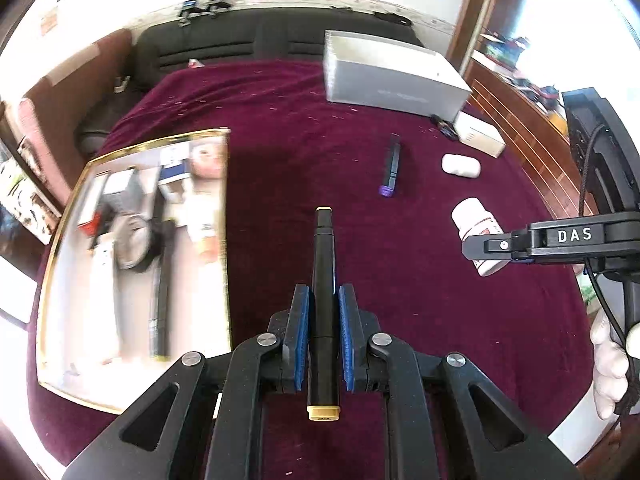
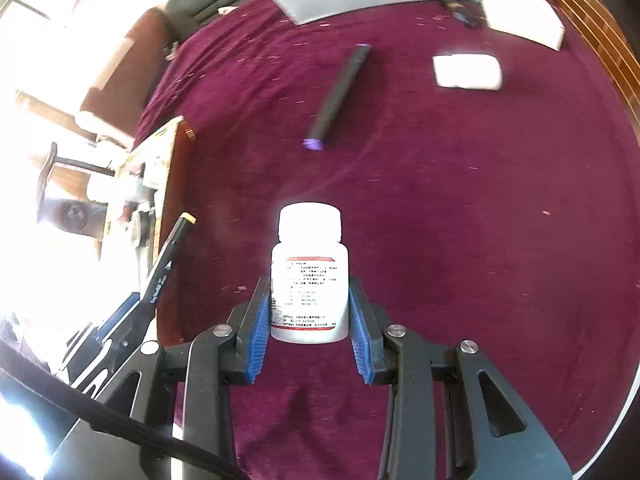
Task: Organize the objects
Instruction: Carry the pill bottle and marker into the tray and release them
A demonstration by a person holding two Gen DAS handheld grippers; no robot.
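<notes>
- A desk point(image 1: 280, 128) draped in maroon cloth fills both wrist views and carries everything below.
- A gold-rimmed tray point(image 1: 60, 232) sits at the desk's left side, holding a blurred jumble of boxes, a dark tube-like item and other things too smeared to name.
- A grey box point(image 1: 384, 68) lies at the far side of the desk, with a smaller white box point(image 1: 478, 134) just beside its right end.
- The left gripper point(image 1: 324, 292) has its blue-padded fingers point(image 1: 301, 320) closed on a black marker with yellow caps point(image 1: 324, 280); the marker runs lengthwise between the pads, one cap jutting out ahead of the tips and the other back toward the camera, just right of the tray's edge.
- The right gripper point(image 2: 308, 280) grips a white pill bottle point(image 2: 309, 276) by its labelled body, a blue pad pressed on each side, the white cap standing clear ahead of the fingertips; whether its base touches the cloth cannot be told.
- A second black marker with purple caps point(image 1: 391, 166) lies loose on the cloth near the desk's middle, well apart from both grippers.
- A small white case point(image 1: 460, 165) rests to the right of that marker, near the white box.
</notes>
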